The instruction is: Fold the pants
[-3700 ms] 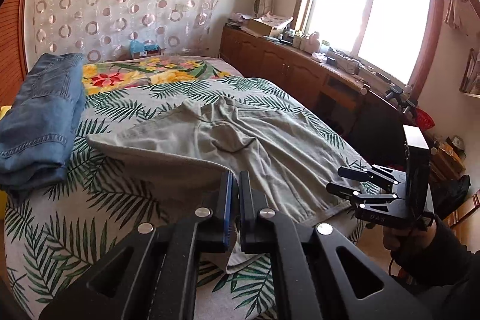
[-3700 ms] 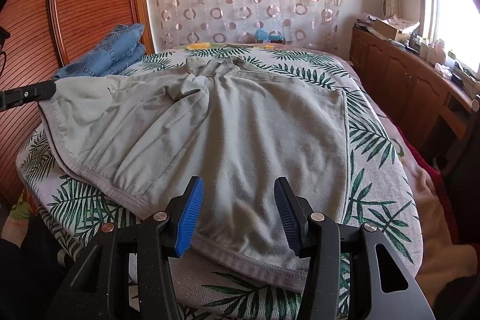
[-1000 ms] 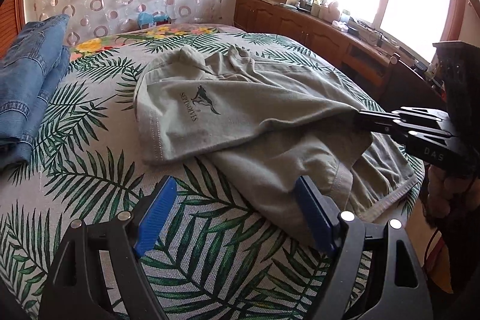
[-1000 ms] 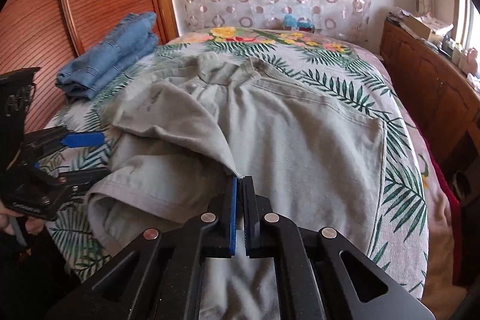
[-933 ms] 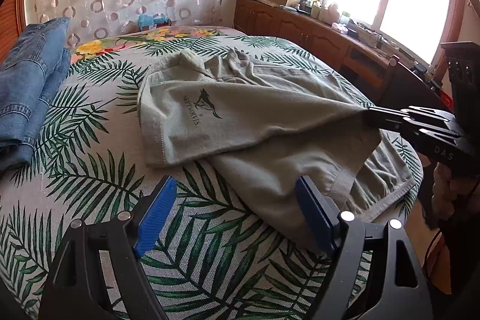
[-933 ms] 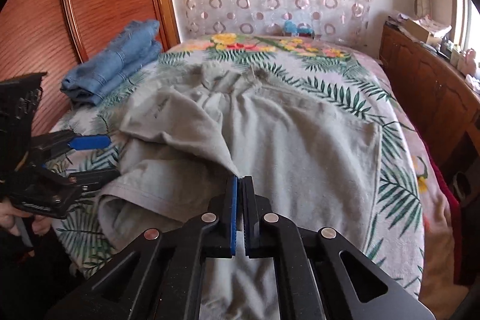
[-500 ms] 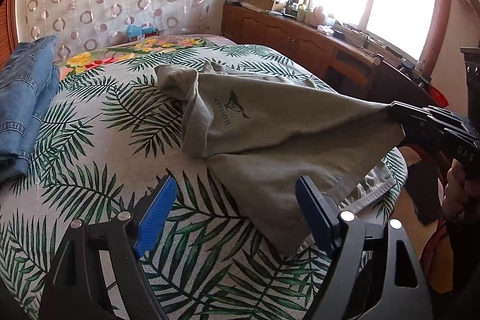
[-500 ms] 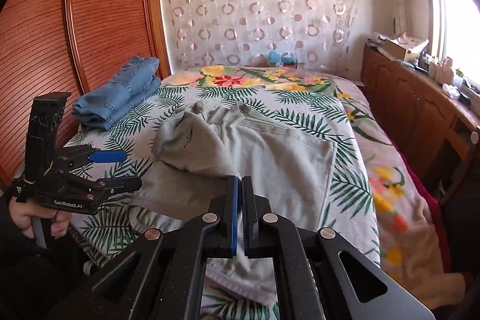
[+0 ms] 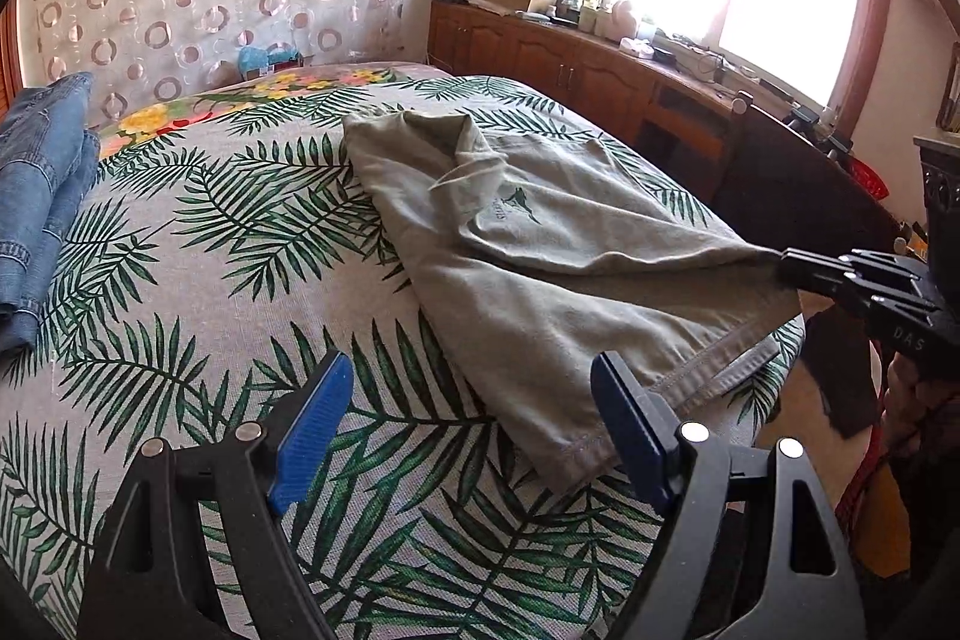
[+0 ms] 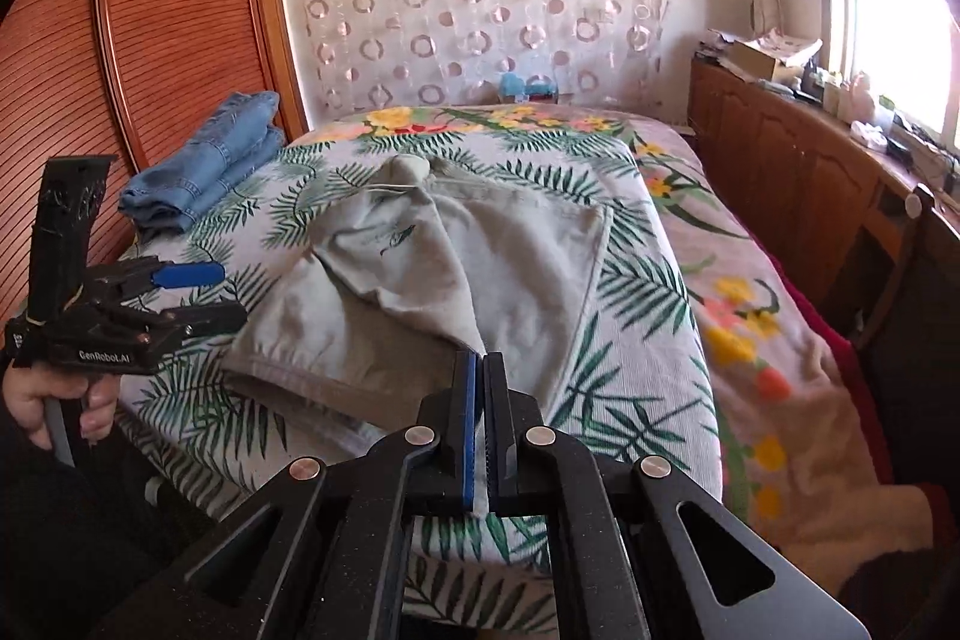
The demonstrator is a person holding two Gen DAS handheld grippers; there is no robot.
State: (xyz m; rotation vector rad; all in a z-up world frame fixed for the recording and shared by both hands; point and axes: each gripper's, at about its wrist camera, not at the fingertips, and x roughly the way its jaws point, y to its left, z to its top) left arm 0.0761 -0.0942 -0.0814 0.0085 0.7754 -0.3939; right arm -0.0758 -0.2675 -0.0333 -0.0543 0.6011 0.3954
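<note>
Grey-green pants point(image 9: 540, 244) lie on the bed with one leg folded over the other; a small logo faces up. They also show in the right wrist view point(image 10: 444, 274). My right gripper point(image 10: 479, 370) is shut on the hem of the upper leg and holds it pulled off the bed's near edge; it shows in the left wrist view point(image 9: 792, 268) at the right. My left gripper point(image 9: 474, 424) is open and empty, just above the bedspread beside the lower leg's hem; it shows in the right wrist view point(image 10: 210, 292) at the left.
Folded blue jeans point(image 9: 42, 196) lie at the bed's left side, also in the right wrist view point(image 10: 210, 160). A palm-leaf bedspread point(image 9: 210, 280) covers the bed. Wooden cabinets point(image 9: 570, 58) run under the window on the right. A slatted wooden wardrobe point(image 10: 120, 40) stands left.
My right gripper, shut on the leg hem, has drawn the upper leg further right and back across the other leg. The left gripper, open since a second ago, stays beside the pants.
</note>
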